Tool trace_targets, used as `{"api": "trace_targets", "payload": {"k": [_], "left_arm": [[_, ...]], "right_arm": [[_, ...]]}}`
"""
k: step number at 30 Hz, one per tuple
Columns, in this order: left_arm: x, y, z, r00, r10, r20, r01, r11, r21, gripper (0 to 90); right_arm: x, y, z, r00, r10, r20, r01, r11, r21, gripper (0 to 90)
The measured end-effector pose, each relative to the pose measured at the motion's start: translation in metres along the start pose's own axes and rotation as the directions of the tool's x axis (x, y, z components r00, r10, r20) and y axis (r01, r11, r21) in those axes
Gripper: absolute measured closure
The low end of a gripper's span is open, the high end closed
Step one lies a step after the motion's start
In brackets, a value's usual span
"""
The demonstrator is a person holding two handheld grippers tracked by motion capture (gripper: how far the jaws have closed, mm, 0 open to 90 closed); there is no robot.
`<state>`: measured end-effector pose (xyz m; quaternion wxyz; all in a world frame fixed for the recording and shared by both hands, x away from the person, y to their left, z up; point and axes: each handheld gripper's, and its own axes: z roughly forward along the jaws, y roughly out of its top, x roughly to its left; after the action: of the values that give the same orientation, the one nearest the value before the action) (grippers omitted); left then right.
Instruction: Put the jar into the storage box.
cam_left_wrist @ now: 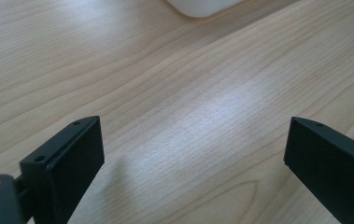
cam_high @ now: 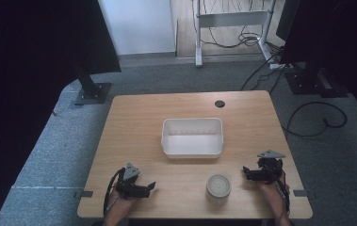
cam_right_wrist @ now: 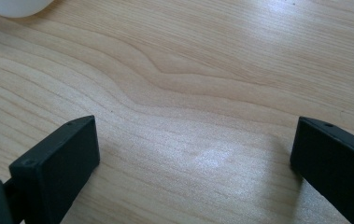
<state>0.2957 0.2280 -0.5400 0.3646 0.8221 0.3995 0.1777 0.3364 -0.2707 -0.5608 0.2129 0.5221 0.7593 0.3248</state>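
Flanking the round container (cam_high: pixel 218 186), both tools rest wide apart.

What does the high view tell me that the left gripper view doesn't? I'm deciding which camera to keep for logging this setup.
High view alone: the whole white bin at mid-table, the round lidded container near the front edge, the right gripper beside it, and the floor cables beyond. Left gripper view alone: the left gripper close up, its jaws wide apart with nothing between them. Both share the wooden table and the bin, though the left gripper view catches just a white corner at its top edge.
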Motion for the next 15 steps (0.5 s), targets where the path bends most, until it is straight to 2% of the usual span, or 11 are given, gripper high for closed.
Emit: {"api": "trace_targets", "payload": {"k": [15], "left_arm": [[-0.025, 0.015, -0.003, 0.9966, 0.056, 0.060, -0.054, 0.9977, -0.041, 4.6]], "right_arm": [[0.000, 0.000, 0.000, 1.0000, -0.003, -0.002, 0.003, 1.0000, 0.000, 0.9]]}}
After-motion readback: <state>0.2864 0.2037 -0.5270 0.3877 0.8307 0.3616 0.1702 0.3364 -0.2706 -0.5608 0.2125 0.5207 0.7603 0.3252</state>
